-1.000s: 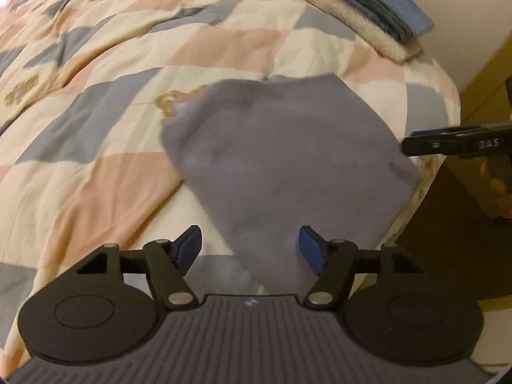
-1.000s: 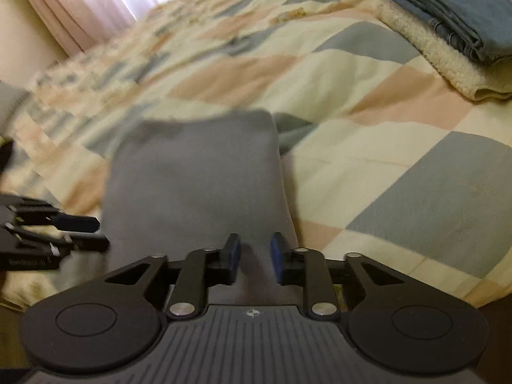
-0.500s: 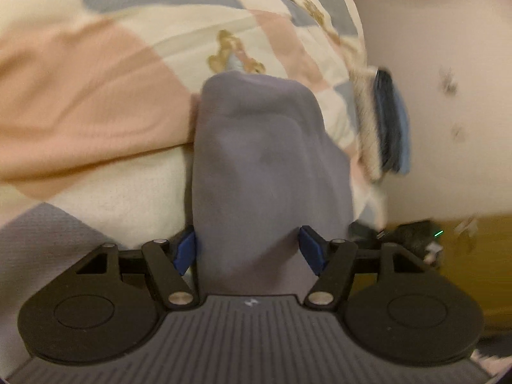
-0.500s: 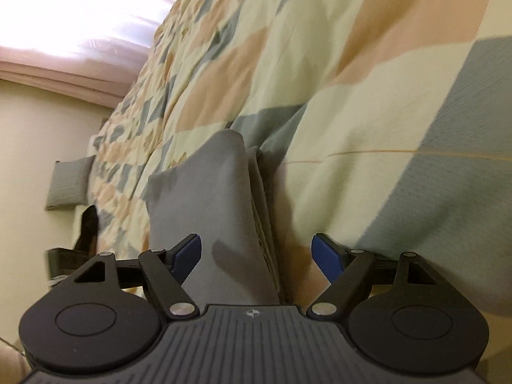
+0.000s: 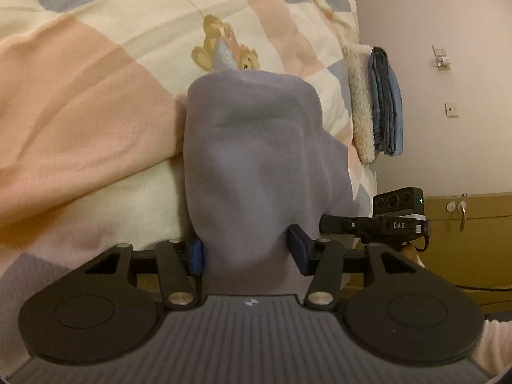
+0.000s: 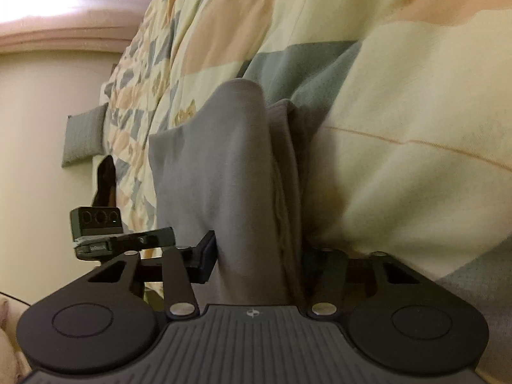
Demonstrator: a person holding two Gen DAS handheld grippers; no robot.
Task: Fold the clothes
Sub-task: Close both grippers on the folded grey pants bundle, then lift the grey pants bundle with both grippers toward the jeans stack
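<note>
Both hand-held grippers (image 5: 246,252) (image 6: 256,256) clamp the folded grey garment (image 5: 256,160) edgewise

Both views are dim and warm, with a yellow-orange cast over the quilt (image 5: 96,102). In the right wrist view daylight comes from a curtained window (image 6: 64,9) at top left, blown out to white with no detail. The left wrist view has no light source in frame; its wall (image 5: 448,16) reads flat pinkish grey. Soft shadow lies where the grey cloth (image 5: 256,160) meets the quilt, and in the cloth's folds. Both are slightly soft and grainy, the far quilt blurrier. Fisheye bending curves straight lines near the edges, and the corners go black.
</note>
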